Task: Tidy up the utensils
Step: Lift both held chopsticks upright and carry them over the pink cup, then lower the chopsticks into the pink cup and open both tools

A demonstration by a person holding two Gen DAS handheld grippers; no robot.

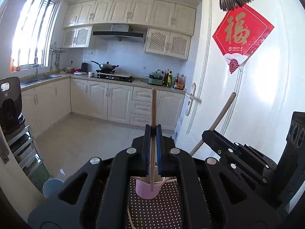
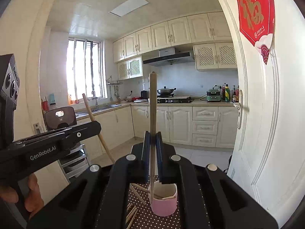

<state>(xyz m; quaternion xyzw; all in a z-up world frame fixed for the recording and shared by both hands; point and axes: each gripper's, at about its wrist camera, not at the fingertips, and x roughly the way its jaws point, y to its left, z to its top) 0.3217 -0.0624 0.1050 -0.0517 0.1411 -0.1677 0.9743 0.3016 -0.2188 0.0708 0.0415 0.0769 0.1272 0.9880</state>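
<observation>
In the left wrist view my left gripper (image 1: 153, 128) is shut on a wooden chopstick (image 1: 153, 110) that stands nearly upright. The stick's lower end hangs above a pink cup (image 1: 145, 189) with other chopsticks in it. To the right, my right gripper (image 1: 205, 134) is shut on a second chopstick (image 1: 222, 112) that slants up and right. In the right wrist view my right gripper (image 2: 153, 133) grips that upright chopstick (image 2: 152, 99) over the pink cup (image 2: 164, 204). My left gripper (image 2: 97, 126) is at the left with its slanted chopstick (image 2: 89, 108). Several loose chopsticks (image 2: 132, 214) lie beside the cup.
The cup stands on a brown polka-dot cloth (image 2: 141, 219). A white door (image 1: 247, 99) with a red paper sign (image 1: 242, 34) is close on the right. A person's hand (image 2: 28, 196) holds the left tool. Kitchen counters (image 1: 118, 82), a dark chair (image 1: 10, 105) and a blue bin (image 1: 51, 186) lie beyond.
</observation>
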